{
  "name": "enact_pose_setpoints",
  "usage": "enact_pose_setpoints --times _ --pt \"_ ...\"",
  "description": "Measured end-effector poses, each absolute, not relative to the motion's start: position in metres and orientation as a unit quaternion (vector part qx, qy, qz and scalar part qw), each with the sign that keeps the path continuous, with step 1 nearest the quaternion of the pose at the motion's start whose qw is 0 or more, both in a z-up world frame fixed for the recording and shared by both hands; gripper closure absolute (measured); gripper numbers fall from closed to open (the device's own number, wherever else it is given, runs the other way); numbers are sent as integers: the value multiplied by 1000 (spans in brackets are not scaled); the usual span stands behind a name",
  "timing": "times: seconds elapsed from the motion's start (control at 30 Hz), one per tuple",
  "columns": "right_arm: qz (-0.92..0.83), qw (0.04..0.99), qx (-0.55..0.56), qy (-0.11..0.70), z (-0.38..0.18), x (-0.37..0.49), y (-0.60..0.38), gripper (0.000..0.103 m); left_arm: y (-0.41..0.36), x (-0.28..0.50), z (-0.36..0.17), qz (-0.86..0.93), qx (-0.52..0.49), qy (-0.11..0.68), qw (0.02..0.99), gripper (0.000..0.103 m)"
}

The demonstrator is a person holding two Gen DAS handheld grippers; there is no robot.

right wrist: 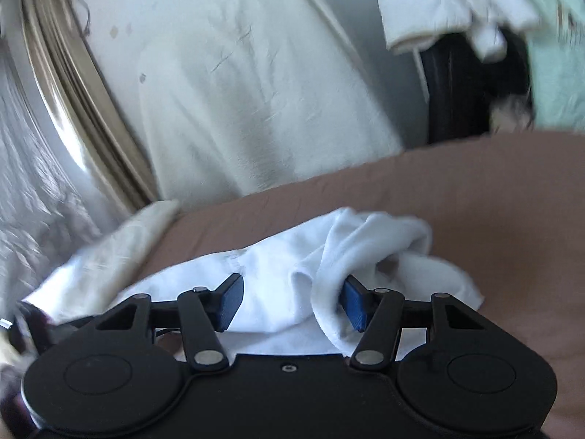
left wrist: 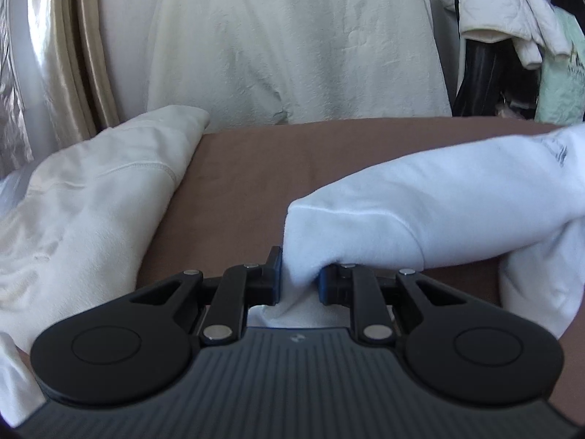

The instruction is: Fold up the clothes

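Left claw (left wrist: 299,281) pinching white garment (left wrist: 438,197)

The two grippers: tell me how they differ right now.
The left gripper has its jaws nearly together, pinching a fold of the white garment; the right gripper has its jaws wide apart, with white cloth lying loosely between them. The left gripper's pads are mostly buried in cloth; the right gripper's blue pads show clearly. Both are black, the same build, and sit over the brown bed cover.
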State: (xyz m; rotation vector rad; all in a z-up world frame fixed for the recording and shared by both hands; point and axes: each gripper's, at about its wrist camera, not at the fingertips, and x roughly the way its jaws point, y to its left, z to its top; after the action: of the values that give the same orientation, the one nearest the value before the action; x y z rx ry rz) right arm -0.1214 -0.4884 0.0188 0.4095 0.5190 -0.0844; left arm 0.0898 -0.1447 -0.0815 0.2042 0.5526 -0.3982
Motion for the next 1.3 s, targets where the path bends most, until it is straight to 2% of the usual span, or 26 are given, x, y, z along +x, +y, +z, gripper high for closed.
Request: enact_pose_setpoints --times 0.07,0.2,0.3,0.37,0.47,0.57,0.63,0.7,0.8,0.87,0.93,0.97,1.03,1.17,1.3 --pt "-121 949 127 262 16 -111 -480 29 -145 89 -81 -193 101 268 938 84" --pt "-272 915 4 299 0 -105 -468 28 -146 90 -81 -188 103 263 941 83" --pt "-255 928 50 268 7 -116 -480 37 -144 94 -81 -185 100 269 940 80" --pt "-202 946 131 217 21 -131 -484 37 -142 96 -82 -182 95 274 940 78" --pt "-95 967 193 138 28 -147 -474 37 -141 97 -82 -184 96 275 939 78" --pt "43 963 206 166 20 -126 -456 37 -145 99 -84 -184 100 285 936 78" --pt "116 939 238 221 2 -103 -444 37 -149 101 -88 -182 110 294 932 79" --pt "133 925 241 260 -16 -82 -424 37 -151 100 -90 -185 115 294 931 81" --pt "136 926 184 300 -32 -56 -391 37 -151 100 -88 -188 114 289 932 83" --pt "158 907 229 317 -46 -41 -382 36 -152 100 -87 -199 119 287 929 92" --pt "194 867 320 330 -64 -32 -382 38 -158 98 -88 -195 151 288 926 93" --pt "189 860 337 333 -66 -27 -381 38 -162 96 -90 -192 167 285 924 93" --pt "137 875 294 361 -68 -21 -370 38 -164 93 -89 -190 170 279 926 94" --pt "31 885 202 419 -80 -10 -355 38 -152 97 -73 -193 108 266 938 93" --pt "43 855 309 415 -89 -7 -375 36 -141 103 -58 -195 50 264 943 93"
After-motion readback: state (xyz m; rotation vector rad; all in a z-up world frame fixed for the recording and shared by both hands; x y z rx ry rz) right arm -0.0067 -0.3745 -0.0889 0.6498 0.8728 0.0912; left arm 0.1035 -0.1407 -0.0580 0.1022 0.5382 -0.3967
